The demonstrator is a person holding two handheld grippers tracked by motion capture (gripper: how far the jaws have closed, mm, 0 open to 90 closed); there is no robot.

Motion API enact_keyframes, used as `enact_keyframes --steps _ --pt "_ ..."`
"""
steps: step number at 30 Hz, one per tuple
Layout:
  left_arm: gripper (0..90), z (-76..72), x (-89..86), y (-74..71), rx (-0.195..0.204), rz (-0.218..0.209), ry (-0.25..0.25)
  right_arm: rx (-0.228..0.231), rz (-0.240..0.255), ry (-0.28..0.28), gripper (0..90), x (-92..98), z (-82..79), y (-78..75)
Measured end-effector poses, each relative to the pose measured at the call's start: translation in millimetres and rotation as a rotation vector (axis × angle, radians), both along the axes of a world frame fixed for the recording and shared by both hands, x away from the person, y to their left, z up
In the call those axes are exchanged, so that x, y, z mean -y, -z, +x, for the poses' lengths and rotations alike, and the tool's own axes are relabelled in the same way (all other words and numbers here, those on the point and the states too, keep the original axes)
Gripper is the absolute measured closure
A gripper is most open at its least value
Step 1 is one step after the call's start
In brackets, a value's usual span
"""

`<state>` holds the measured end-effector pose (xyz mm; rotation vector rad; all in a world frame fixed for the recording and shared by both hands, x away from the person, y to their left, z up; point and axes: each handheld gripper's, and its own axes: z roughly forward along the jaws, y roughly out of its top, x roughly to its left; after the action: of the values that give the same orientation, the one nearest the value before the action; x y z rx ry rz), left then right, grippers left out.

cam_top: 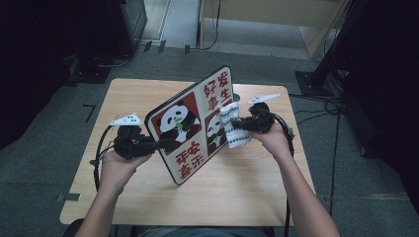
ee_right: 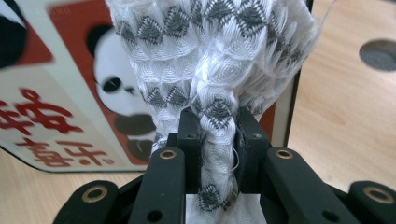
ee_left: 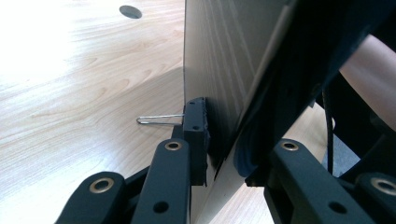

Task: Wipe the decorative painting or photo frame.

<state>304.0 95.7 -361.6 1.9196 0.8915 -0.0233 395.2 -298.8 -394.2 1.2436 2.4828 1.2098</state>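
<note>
The right gripper [ee_right: 217, 154] pinches one white patterned cloth [ee_right: 210, 60] against one panda board [cam_top: 195, 123]. The left gripper [ee_left: 224, 154] clamps the board's 8 o'clock edge, tilted above one wooden table [cam_top: 247, 192], bare toward 6 o'clock.

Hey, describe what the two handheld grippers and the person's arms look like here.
Both the left gripper and the right gripper are black, with two flat linkage jaws pinned by brass-coloured rivets and ending in blocky black pads. Each carries a pale three-cornered plate on top and trails a black cable. The person's forearms are bare, no sleeves in sight.
</note>
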Motion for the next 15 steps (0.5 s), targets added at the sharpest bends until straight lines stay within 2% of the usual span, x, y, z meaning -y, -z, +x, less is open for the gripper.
enact_keyframes --steps 4,7,15 --pt "76.7 0.1 -0.4 -0.2 -0.004 0.000 -0.001 0.028 0.013 -0.009 77.2 -2.3 -0.9 -18.0" --pt "76.1 1.4 -1.4 0.5 -0.025 -0.012 -0.002 0.047 0.021 -0.018 77.2 -3.7 0.4 -32.9" --pt "76.0 1.8 -1.9 1.4 -0.019 -0.019 0.007 0.099 -0.009 -0.057 77.1 -17.0 9.7 -76.2"
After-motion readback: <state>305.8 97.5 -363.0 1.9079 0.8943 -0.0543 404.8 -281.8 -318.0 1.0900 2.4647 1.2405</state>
